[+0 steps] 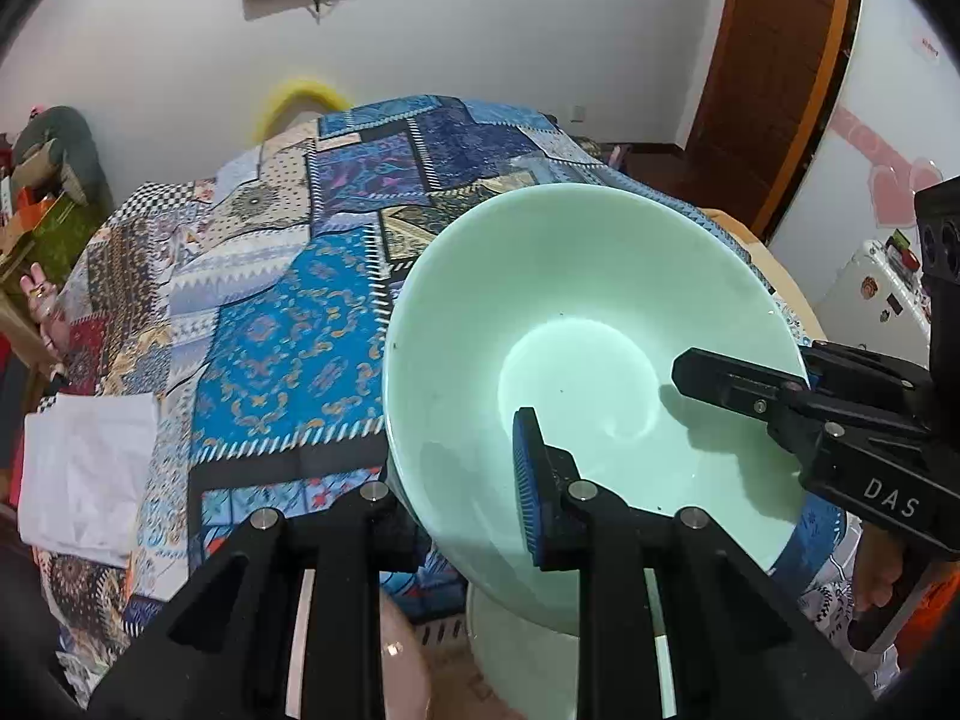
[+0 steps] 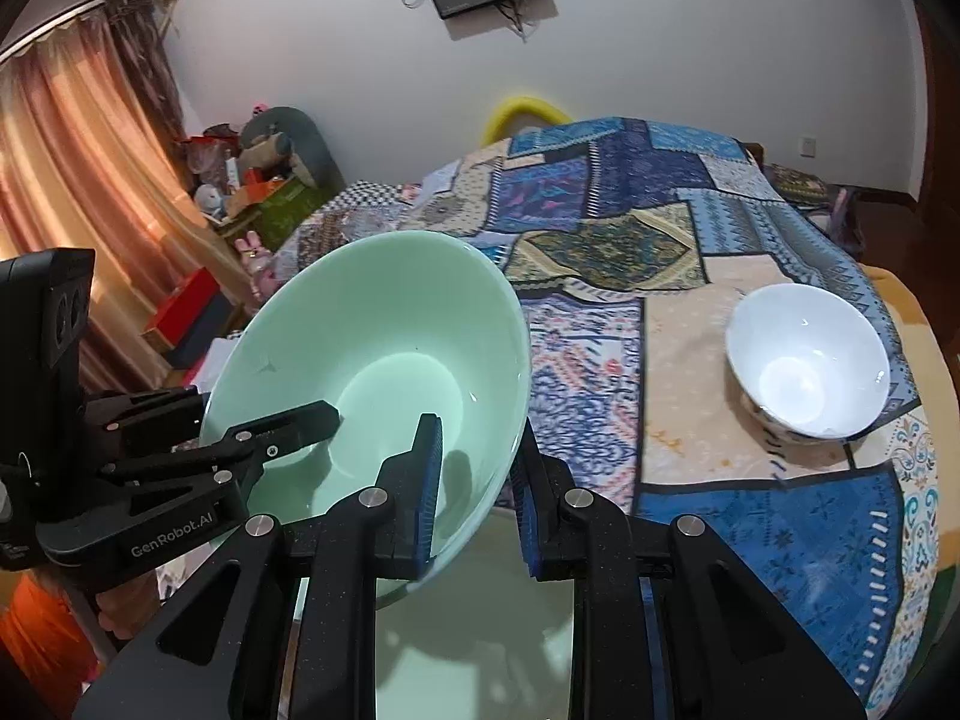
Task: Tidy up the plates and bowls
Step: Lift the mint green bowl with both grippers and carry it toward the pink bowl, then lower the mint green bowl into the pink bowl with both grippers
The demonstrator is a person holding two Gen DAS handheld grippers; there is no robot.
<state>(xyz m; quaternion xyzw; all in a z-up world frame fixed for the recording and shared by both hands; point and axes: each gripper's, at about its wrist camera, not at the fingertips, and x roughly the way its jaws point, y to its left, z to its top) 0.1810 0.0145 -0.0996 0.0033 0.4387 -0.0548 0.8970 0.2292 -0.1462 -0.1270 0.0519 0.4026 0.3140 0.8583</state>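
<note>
Both grippers, left gripper [image 1: 462, 480] and right gripper [image 2: 474, 492], clamped on green bowl [image 1: 576, 324] rim; outer fingers hidden. White bowl [image 2: 807, 360] at 3 o'clock, tablecloth [image 2: 750, 510] open around.

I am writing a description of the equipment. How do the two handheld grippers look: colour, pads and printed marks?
Both are matte black plastic with round silver screw heads. The left gripper and right gripper carry ribbed blue pads on their fingers. White lettering reads "GenRobot.AI" on the left and "DAS" on the right.

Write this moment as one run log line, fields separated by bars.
left gripper: shut on green bowl rim | right gripper: shut on opposite rim | bowl tilted, off table | white bowl: on patchwork tablecloth
</note>
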